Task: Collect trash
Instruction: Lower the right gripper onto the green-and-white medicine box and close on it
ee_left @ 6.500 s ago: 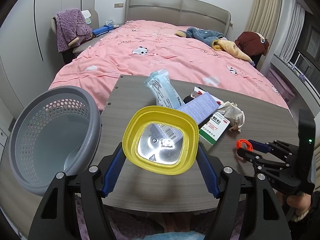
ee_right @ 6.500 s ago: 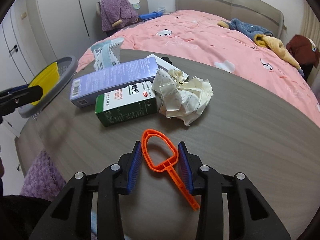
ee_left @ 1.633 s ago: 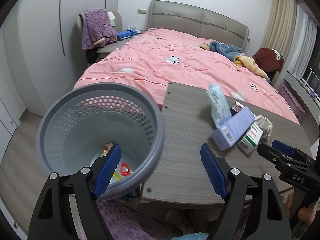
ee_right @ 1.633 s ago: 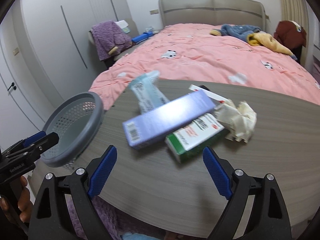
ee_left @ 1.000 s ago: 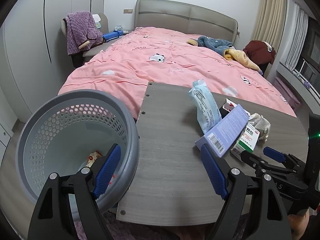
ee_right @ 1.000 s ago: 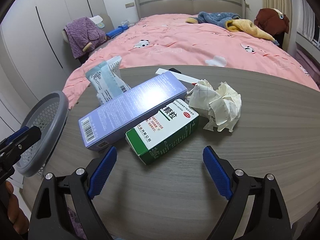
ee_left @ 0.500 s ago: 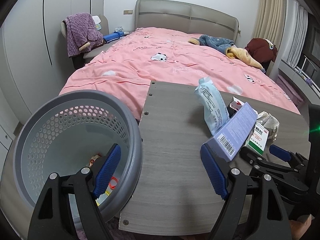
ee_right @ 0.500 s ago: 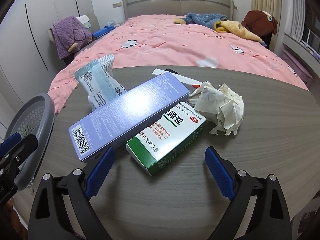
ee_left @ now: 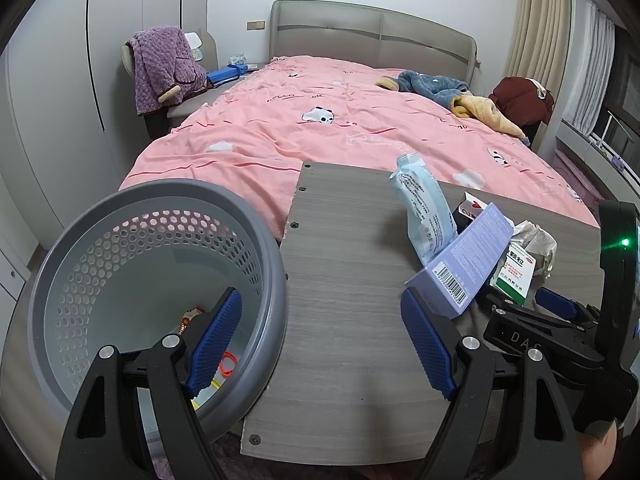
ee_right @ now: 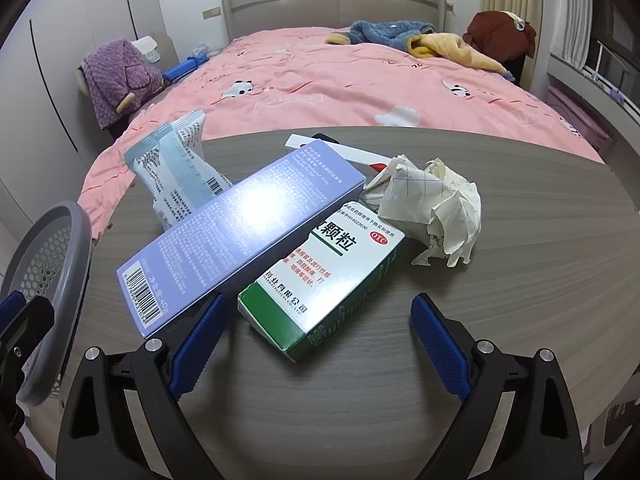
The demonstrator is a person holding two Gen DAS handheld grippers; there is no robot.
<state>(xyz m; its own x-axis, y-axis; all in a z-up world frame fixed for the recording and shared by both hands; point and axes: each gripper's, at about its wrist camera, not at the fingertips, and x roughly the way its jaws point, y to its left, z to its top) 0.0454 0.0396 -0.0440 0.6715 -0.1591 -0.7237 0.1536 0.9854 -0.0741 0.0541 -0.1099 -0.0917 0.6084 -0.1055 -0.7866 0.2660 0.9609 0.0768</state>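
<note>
On the grey table [ee_right: 520, 320], a green-and-white medicine box [ee_right: 320, 280] lies just ahead of the right gripper [ee_right: 316, 336], jaws wide and empty. It looks light, stiff cardboard; grip across its narrow sides. The left gripper [ee_left: 320, 340] is wide too, near the basket [ee_left: 276, 280].

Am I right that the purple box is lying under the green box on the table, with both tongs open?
Not quite: the purple box lies on top of the green box, as the right wrist view shows. Both tongs, left and right, are open.
</note>
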